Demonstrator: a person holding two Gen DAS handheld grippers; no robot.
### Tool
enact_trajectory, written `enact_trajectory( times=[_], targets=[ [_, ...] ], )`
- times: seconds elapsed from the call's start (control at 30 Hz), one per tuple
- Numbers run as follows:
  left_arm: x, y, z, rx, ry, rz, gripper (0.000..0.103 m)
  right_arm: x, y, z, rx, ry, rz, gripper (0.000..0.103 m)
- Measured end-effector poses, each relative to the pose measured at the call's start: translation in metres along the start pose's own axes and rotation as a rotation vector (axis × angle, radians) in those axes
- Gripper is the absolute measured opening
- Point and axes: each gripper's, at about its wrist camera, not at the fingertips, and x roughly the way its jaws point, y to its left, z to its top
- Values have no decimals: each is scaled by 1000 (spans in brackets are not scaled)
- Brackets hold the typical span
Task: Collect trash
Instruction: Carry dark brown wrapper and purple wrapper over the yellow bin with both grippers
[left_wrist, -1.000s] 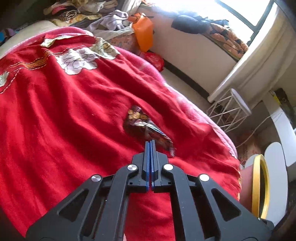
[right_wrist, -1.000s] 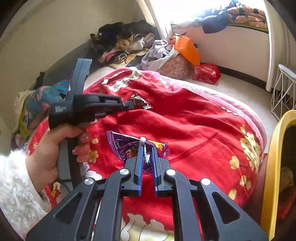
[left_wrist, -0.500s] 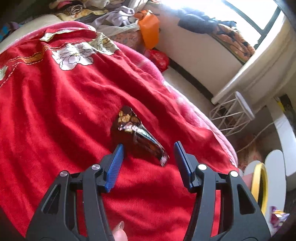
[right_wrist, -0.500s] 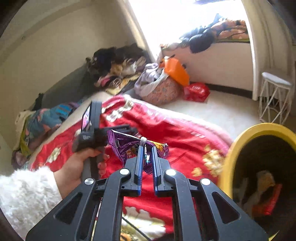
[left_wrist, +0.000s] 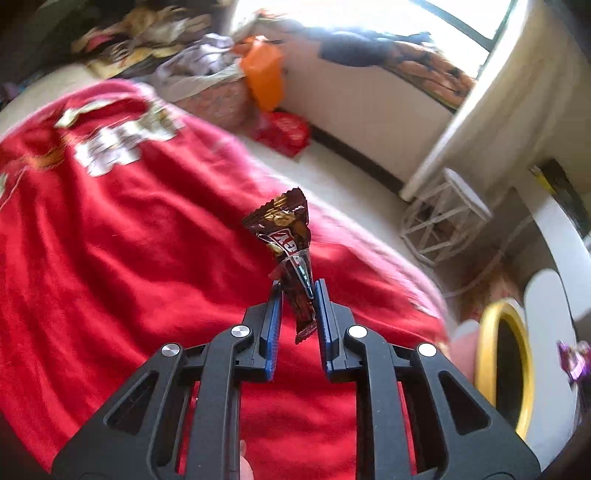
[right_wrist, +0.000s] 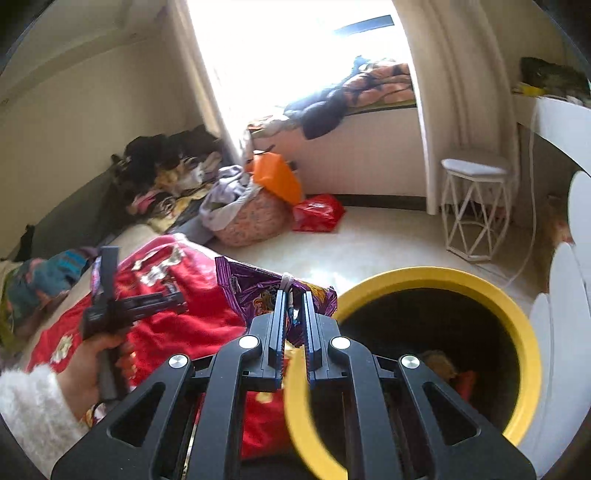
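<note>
My left gripper (left_wrist: 297, 286) is shut on a brown snack wrapper (left_wrist: 288, 236) and holds it upright above the red blanket (left_wrist: 129, 240). My right gripper (right_wrist: 293, 295) is shut on a purple snack bag (right_wrist: 255, 291) and holds it at the near left rim of the yellow-rimmed bin (right_wrist: 436, 275). The bin holds some trash inside. The bin also shows in the left wrist view (left_wrist: 484, 362) at the lower right, with the purple bag (left_wrist: 572, 360) beside it. The left gripper shows in the right wrist view (right_wrist: 177, 301), held by a hand over the blanket.
A white wire stool (right_wrist: 476, 206) stands on the floor past the bin. A red bag (right_wrist: 317, 214), an orange bag (right_wrist: 275, 177) and a basket of clothes (right_wrist: 251, 218) lie by the window wall. Clothes are piled at the back left.
My left gripper opened around the brown wrapper, then closed on it and lifted it off the blanket. My right gripper carried the purple bag from the blanket to the bin's rim.
</note>
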Motion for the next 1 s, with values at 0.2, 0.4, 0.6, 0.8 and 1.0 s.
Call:
enact_trajectory(
  times=[0.2, 0.4, 0.6, 0.8, 1.0],
  targets=[
    [-22, -56, -15, 114, -20, -106, 10, -10, -15, 3, 8, -29, -46, 9],
    [-43, -103, -32, 200, -31, -201, 10, -20, -26, 4, 28, -50, -74, 9],
    [-61, -141, -47, 277, -31, -274, 10, -30, -37, 4, 54, -70, -103, 9],
    [-71, -172, -66, 351, -19, -331, 10, -38, -51, 6, 78, -95, -143, 9],
    [-74, -197, -86, 425, 1, -371, 10, -48, -72, 6, 122, -119, -190, 9]
  ],
)
